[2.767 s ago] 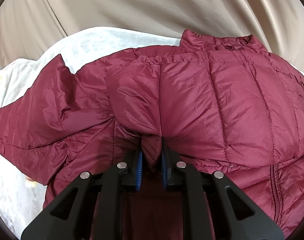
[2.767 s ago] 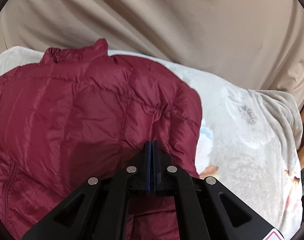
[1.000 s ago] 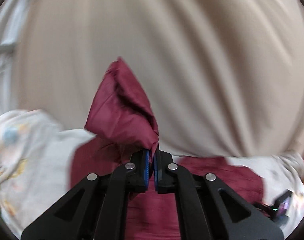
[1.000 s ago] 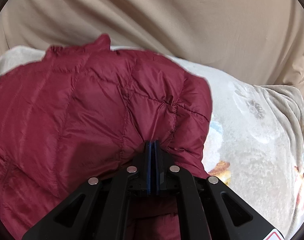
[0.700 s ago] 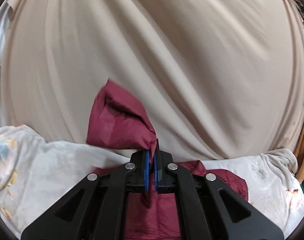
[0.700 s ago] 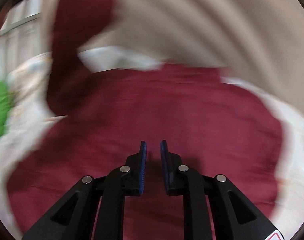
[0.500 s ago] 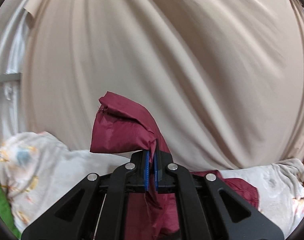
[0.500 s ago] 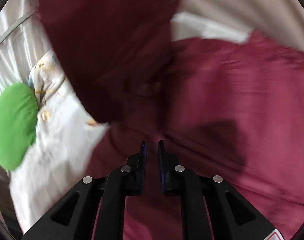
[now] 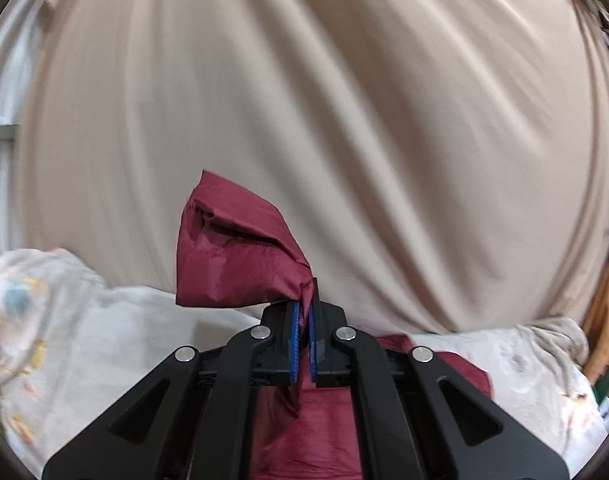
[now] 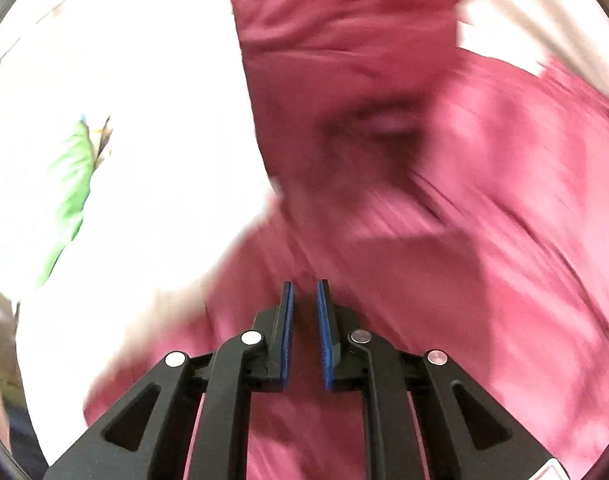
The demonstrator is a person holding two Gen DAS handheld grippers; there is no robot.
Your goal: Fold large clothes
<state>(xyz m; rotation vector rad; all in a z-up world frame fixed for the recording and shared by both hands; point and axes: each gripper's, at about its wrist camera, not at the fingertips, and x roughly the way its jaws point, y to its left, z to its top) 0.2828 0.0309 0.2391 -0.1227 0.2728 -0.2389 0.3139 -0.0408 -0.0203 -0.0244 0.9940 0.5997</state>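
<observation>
Ahead of your left hand a wide beige curtain (image 9: 344,120) fills most of the view, hanging in soft diagonal folds. Below it lies a pale printed blanket (image 9: 84,340), which looks like a bed covering, though you cannot tell for sure what is under it. On that blanket rests the maroon puffer jacket (image 10: 484,220), spread across the right and centre of your right-hand view, which is badly motion-blurred and washed out to white at the left. One part of the jacket rises from the spread body to the top of that view. A bright green patch (image 10: 70,184) shows at the left edge; what it is cannot be told.

Your left tongs (image 9: 303,334) are clenched on a bunched end of the jacket, lifted above the blanket so the fabric puffs up and to the left of the blue pads (image 9: 293,344), with more fabric hanging down below them.

Your right tongs (image 10: 304,320) are released: a narrow gap shows between the blue pads, nothing is pinched in it, and they point down at the jacket.
</observation>
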